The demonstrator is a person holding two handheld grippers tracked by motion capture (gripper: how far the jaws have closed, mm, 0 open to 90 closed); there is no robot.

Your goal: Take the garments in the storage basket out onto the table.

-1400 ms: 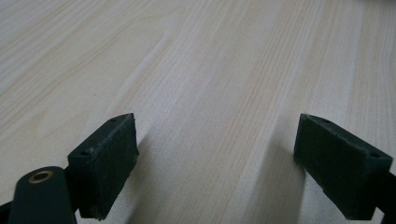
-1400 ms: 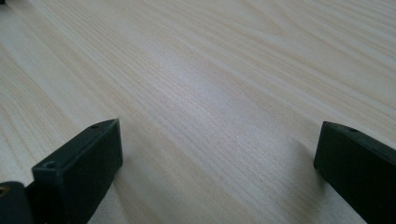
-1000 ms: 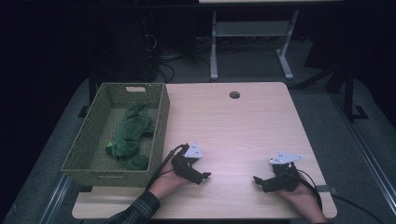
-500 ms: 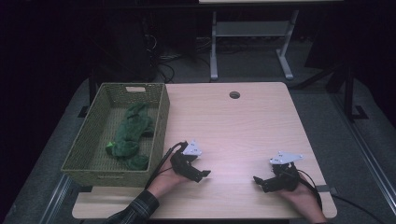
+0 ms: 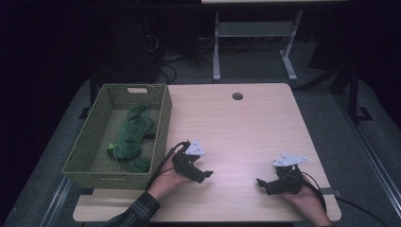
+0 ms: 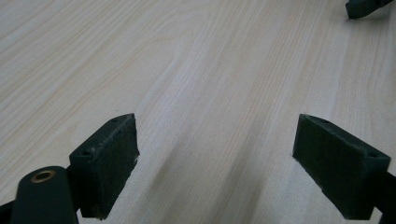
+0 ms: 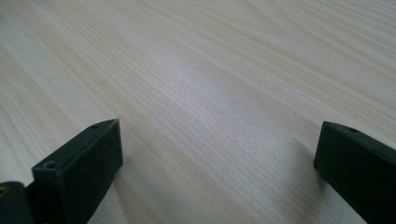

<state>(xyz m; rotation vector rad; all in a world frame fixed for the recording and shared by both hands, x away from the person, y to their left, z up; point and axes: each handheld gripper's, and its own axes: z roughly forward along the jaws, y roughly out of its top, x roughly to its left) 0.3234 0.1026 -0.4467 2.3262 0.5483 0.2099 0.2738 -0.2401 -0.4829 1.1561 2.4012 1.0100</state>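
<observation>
Nothing has shifted since the earlier frames: left gripper (image 5: 202, 176) and right gripper (image 5: 263, 183) rest near the tabletop's (image 5: 236, 127) front edge, jaws wide apart, holding nothing.

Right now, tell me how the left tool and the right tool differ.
The left tool sits close beside the green basket; the right tool sits near the table's right edge. The left points right, the right points left. Both are open, empty and low over bare wood.
</observation>
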